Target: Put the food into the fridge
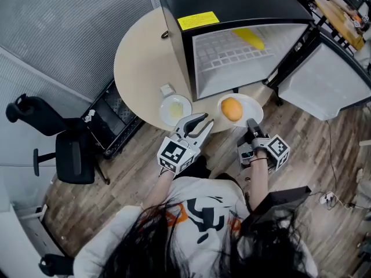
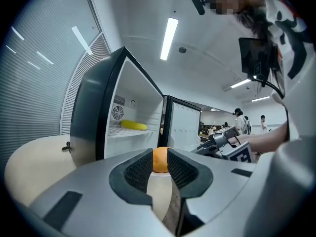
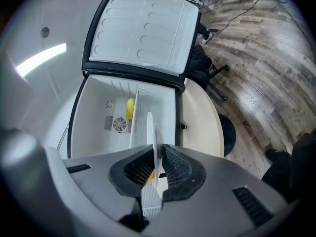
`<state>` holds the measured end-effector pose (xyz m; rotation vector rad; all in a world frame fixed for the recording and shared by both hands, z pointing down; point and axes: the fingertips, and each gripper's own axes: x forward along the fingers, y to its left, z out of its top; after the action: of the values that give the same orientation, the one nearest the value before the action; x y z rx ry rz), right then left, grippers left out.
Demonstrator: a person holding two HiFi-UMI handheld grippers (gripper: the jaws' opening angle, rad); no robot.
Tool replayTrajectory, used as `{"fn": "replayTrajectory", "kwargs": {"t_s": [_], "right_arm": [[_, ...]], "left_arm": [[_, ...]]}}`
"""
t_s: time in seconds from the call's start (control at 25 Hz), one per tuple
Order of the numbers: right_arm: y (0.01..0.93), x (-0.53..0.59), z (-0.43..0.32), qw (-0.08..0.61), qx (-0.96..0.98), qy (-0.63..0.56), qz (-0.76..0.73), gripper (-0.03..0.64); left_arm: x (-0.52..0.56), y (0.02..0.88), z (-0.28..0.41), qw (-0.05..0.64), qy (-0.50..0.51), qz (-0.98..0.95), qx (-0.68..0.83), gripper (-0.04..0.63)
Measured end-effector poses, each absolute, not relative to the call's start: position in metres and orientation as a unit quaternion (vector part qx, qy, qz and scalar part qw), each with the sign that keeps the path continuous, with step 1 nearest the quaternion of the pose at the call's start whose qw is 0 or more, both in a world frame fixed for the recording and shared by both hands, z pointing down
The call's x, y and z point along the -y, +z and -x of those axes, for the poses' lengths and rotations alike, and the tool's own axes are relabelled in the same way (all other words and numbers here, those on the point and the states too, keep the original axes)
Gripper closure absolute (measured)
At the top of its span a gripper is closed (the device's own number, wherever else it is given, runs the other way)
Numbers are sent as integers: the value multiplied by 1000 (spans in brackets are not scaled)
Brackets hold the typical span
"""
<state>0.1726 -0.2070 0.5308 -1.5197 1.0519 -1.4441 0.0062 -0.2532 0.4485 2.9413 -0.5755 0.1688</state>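
Observation:
A black mini fridge point(image 1: 232, 4) stands on the round table point(image 1: 139, 62) with its door point(image 1: 327, 80) swung open to the right. A yellow banana point(image 1: 249, 37) lies on its wire shelf. In front of the opening is a white plate point(image 1: 250, 104) carrying an orange point(image 1: 232, 109). My right gripper point(image 1: 253, 125) is shut on that plate's near rim; in the right gripper view the plate point(image 3: 153, 137) shows edge-on between the pads. My left gripper point(image 1: 199, 123) is open and empty, just left of the plate. In its own view the orange point(image 2: 160, 160) shows beyond its jaws.
A second white plate point(image 1: 175, 109) sits on the table's front edge, left of the fridge, with a small white object point(image 1: 167, 89) behind it. A black office chair point(image 1: 64, 149) stands on the wooden floor to the left. People stand far off in the room point(image 2: 239, 120).

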Motion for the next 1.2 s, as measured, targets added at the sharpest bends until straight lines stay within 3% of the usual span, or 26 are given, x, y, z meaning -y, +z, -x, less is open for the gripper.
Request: {"fn": "replayTrajectory", "kwargs": {"t_s": [0.56, 1.2], "right_arm": [[538, 232, -220, 401, -400, -547, 617, 578], [588, 323, -297, 366, -407, -575, 607, 578]], "left_arm": [[275, 460, -30, 79, 64, -980, 172, 497], [320, 461, -97, 87, 65, -968, 226, 497]]}}
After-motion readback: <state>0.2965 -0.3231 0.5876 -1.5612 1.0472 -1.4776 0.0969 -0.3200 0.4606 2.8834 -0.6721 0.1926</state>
